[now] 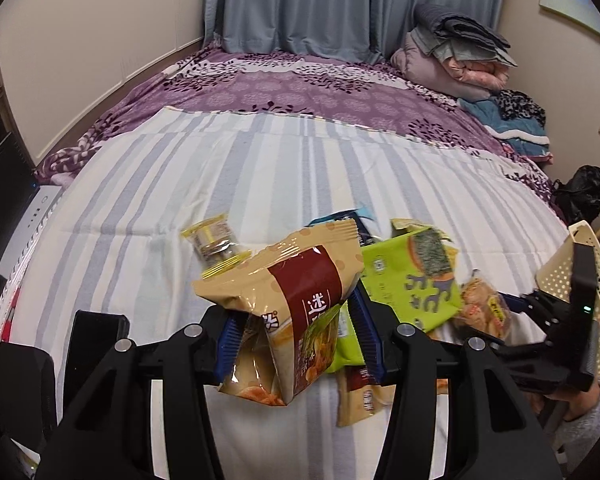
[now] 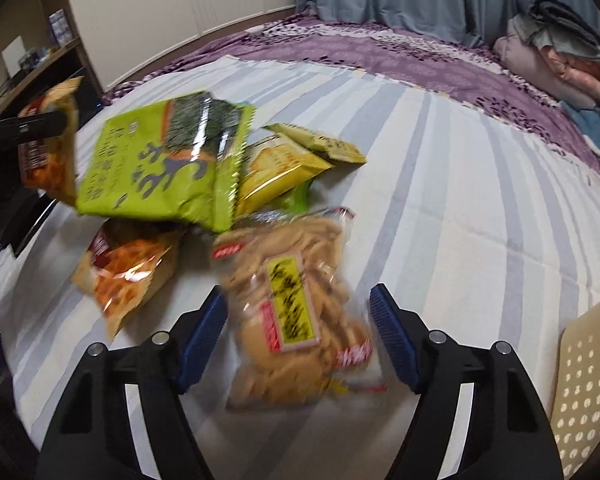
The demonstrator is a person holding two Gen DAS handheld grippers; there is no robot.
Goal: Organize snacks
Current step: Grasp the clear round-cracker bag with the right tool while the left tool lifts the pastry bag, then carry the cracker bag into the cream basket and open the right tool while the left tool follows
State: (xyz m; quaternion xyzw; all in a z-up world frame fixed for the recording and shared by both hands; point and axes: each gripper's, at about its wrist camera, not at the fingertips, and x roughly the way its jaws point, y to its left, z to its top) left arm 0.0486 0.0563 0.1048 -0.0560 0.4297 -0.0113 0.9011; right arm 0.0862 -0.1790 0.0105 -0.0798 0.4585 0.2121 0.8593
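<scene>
My left gripper (image 1: 296, 320) is shut on a beige chip bag with a red band (image 1: 292, 300), held up over the striped sheet. My right gripper (image 2: 300, 320) points down at a clear bag of brown biscuits (image 2: 296, 308). The bag lies between the blue pads, and I see no firm squeeze on it. Behind it lie a green seaweed snack bag (image 2: 164, 160), yellow packets (image 2: 276, 168) and a second orange chip bag (image 2: 128, 276). A small clear packet with yellow edges (image 1: 216, 244) lies further back in the left wrist view.
A cream perforated basket (image 2: 588, 380) stands at the bed's right edge. The striped sheet (image 1: 260, 168) covers the near half of the bed, a purple floral cover (image 1: 284, 88) the far half. Folded bedding (image 1: 456, 56) is piled by the curtain. Shelves (image 2: 32, 64) stand at the left.
</scene>
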